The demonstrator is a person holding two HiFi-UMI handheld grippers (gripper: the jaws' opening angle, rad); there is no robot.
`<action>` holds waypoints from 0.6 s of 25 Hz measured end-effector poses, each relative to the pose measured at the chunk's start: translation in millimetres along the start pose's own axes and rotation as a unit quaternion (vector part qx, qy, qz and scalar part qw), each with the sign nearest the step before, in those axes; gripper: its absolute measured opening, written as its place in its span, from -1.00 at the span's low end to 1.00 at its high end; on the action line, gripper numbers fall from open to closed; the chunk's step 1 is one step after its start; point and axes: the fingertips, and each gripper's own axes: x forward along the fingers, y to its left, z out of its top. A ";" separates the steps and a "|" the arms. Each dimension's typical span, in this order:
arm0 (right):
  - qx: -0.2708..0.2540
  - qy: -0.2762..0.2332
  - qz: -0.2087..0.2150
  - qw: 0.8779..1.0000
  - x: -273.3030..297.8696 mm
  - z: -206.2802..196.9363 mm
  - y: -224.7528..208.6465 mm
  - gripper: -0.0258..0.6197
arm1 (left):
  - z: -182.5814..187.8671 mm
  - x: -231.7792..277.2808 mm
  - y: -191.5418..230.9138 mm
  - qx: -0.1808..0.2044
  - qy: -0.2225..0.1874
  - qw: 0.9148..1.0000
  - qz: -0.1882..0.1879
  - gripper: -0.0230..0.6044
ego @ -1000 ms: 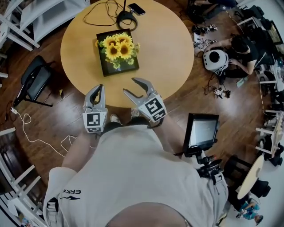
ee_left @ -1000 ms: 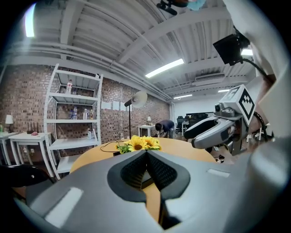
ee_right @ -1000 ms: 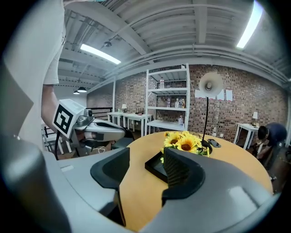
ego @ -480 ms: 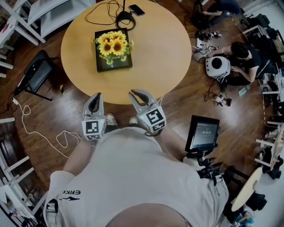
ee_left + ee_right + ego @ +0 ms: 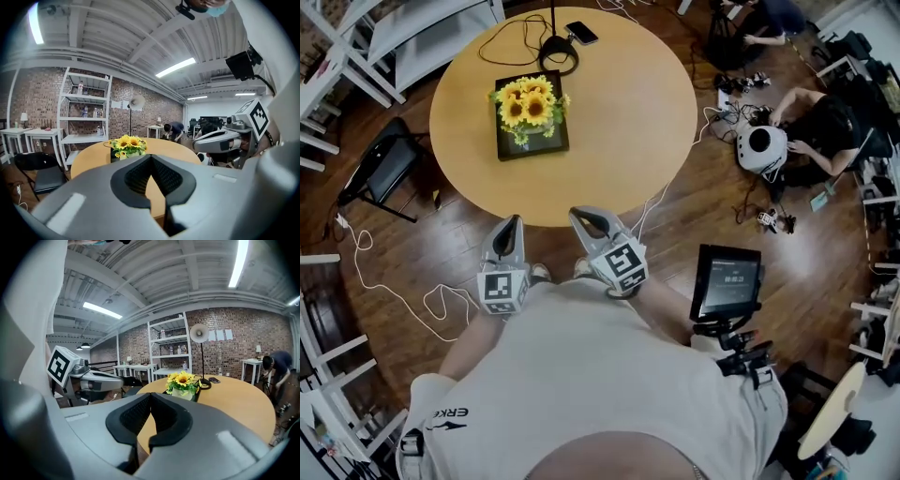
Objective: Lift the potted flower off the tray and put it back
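- On the far-left part of the round wooden table (image 5: 619, 122), the potted flower (image 5: 528, 105) stands upright on its dark square tray (image 5: 511, 150), long axis vertical, yellow blooms facing the ceiling.
- Left gripper (image 5: 513, 220) hangs off the near table edge, well apart from the pot, jaws together on nothing.
- Right gripper (image 5: 575, 215), just beside it, has just been closing its jaws; they now meet with nothing between them.
- Beyond the tray lie a phone (image 5: 582, 33) and a black cable (image 5: 502, 37).
- Dark plank floor, a black chair (image 5: 384, 169), white shelving (image 5: 84, 117) against a brick wall.

White shelving (image 5: 84, 138) lines a brick wall (image 5: 28, 98) above dark wood floor (image 5: 403, 234)
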 end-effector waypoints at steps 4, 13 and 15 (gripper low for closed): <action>0.009 0.005 -0.012 1.000 -6.2 -0.5 4.5 -0.87 | 4.3 0.9 -7.9 0.004 0.001 1.000 -0.021 -0.92; 0.011 -0.003 -0.032 0.999 -0.7 7.7 23.9 -0.88 | 12.3 -6.4 3.1 0.000 -0.020 0.999 -0.039 -0.92; 0.009 -0.002 -0.032 0.999 1.5 7.1 27.7 -0.88 | 11.5 -7.3 5.1 -0.001 -0.021 0.999 -0.042 -0.92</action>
